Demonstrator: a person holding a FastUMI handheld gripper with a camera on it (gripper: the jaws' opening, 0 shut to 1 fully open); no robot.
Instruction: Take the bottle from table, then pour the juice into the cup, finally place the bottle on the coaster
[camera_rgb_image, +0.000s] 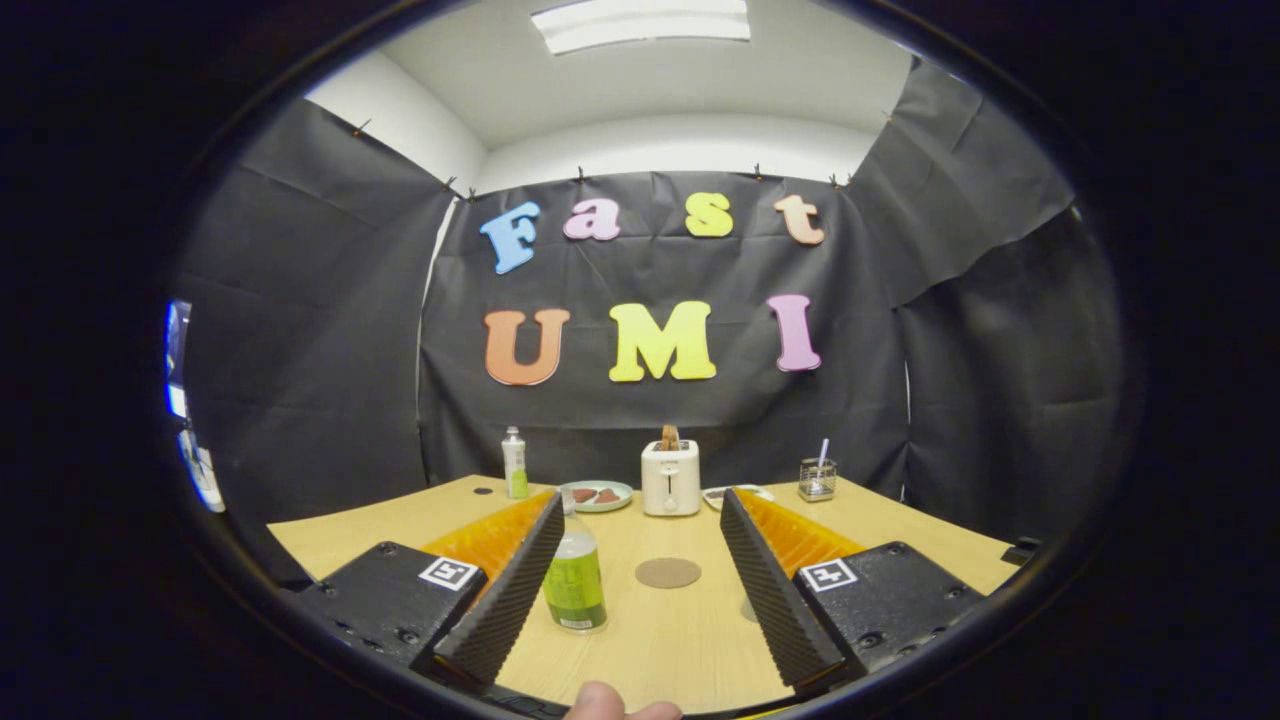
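A small bottle with a green label stands upright on the wooden table. It is between my fingers, close against the inner side of the left one, which hides its left edge. My gripper is open, with a wide gap from the bottle to the right finger. A round brown coaster lies flat just right of the bottle, midway between the fingers. A faint clear shape sits low against the right finger; I cannot tell whether it is the cup.
Along the back edge stand a second green-and-white bottle, a plate with food, a white toaster, another plate and a wire holder with a straw. A person's fingertip shows below the fingers.
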